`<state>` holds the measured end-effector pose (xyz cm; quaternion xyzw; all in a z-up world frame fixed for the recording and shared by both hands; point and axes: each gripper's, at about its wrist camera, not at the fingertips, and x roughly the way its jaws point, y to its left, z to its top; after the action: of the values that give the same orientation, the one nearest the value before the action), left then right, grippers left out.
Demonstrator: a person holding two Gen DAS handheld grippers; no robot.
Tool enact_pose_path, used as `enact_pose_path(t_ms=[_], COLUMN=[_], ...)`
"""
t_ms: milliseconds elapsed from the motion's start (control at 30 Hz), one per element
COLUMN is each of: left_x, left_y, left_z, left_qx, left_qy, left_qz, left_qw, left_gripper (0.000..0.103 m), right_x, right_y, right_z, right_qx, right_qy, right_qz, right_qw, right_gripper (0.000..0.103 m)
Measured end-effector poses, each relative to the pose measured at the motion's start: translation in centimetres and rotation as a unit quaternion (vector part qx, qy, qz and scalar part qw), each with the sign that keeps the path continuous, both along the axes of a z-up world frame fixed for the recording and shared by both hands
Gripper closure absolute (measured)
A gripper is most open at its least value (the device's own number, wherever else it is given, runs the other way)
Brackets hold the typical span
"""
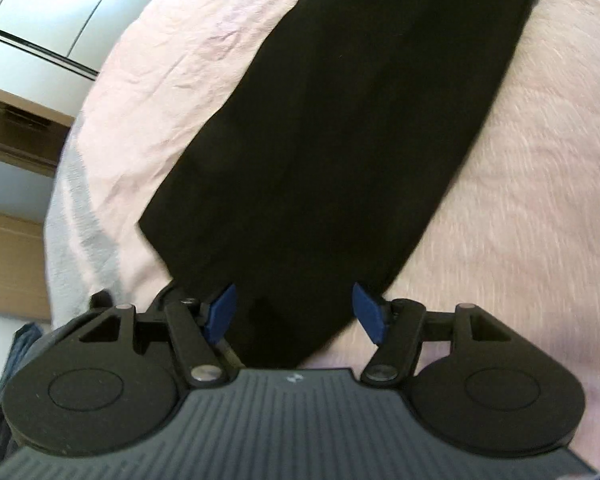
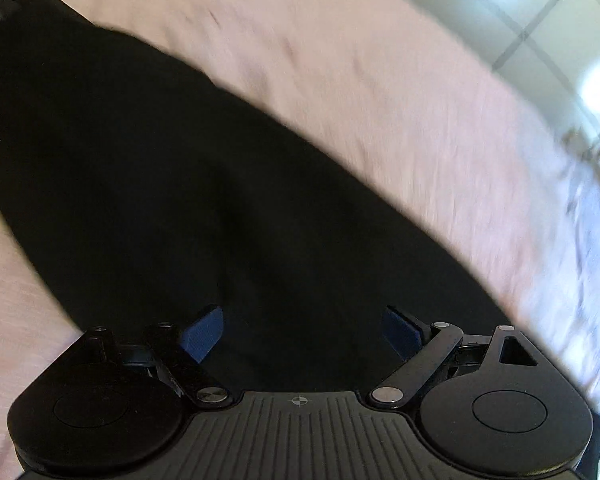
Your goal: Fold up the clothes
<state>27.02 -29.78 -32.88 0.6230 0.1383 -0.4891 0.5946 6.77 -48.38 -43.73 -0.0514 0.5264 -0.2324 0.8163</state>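
Pink bed sheet [image 1: 188, 80] is seen under a long black garment [image 1: 320, 140], laid flat and narrowed, apparently folded lengthwise. Left tongs [image 1: 294, 312] and right tongs [image 2: 302, 336] are spread, nothing gripped. Crosswise folds judged left.

Both my grippers are wide open right now. My left gripper [image 1: 294, 306] has its blue pads spread apart, and my right gripper [image 2: 304, 330] is the same, holding nothing.
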Motion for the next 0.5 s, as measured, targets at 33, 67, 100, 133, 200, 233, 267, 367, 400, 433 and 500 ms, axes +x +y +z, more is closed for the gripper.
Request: enact_pose_path(t_ms=[33,67,100,133,200,233,267,367,400,433,500], left_x=[0.3,0.7,1.2,1.7,3.3,4.4,5.4,8.9,10.2,11.4,13.2], left_y=[0.3,0.1,-0.1,-0.4,-1.9,-2.6,-3.3,-5.3,-5.8,-6.4,-7.1], left_z=[0.3,0.4,0.5,0.6,0.5,0.1,-0.4,-1.2,-1.3,-1.4,-1.6], left_qx=[0.001,0.0,0.0,-0.001,0.002,0.011,0.021,0.032,0.028,0.024,0.023], left_qy=[-0.004,-0.008,-0.013,-0.021,-0.056,-0.073,-0.09,-0.13,-0.139,-0.147,-0.156], left_qz=[-0.002,-0.009,-0.015,-0.021,-0.025,-0.021,-0.017,0.011,0.029,0.047,0.079], left_qw=[1.0,0.9999,0.9998,0.9996,0.9981,0.9971,0.9956,0.9909,0.9895,0.9878,0.9843], left_gripper=[0.041,0.041,0.041,0.041,0.041,0.041,0.041,0.041,0.04,0.04,0.04], right_x=[0.1,0.3,0.5,0.8,1.3,1.5,1.8,2.1,2.1,2.2,2.3], right_y=[1.1,2.2,3.2,4.2,5.3,5.8,6.2,6.9,7.0,7.1,6.9], right_z=[0.7,1.0,1.3,1.3,0.9,0.6,0.4,-0.2,-0.4,-0.5,-0.7], right_qx=[-0.004,0.0,0.004,0.007,0.013,0.016,0.019,0.013,0.01,0.007,0.003], right_qy=[-0.01,-0.015,-0.019,-0.019,-0.015,-0.014,-0.013,-0.008,-0.007,-0.007,-0.006], right_qz=[0.011,0.023,0.034,0.04,0.045,0.045,0.044,0.042,0.041,0.038,0.032], right_qw=[1.0,1.0,0.999,0.999,0.999,0.999,0.999,0.999,0.999,0.999,0.999], right_gripper=[0.014,0.014,0.014,0.014,0.014,0.014,0.014,0.014,0.014,0.014,0.014])
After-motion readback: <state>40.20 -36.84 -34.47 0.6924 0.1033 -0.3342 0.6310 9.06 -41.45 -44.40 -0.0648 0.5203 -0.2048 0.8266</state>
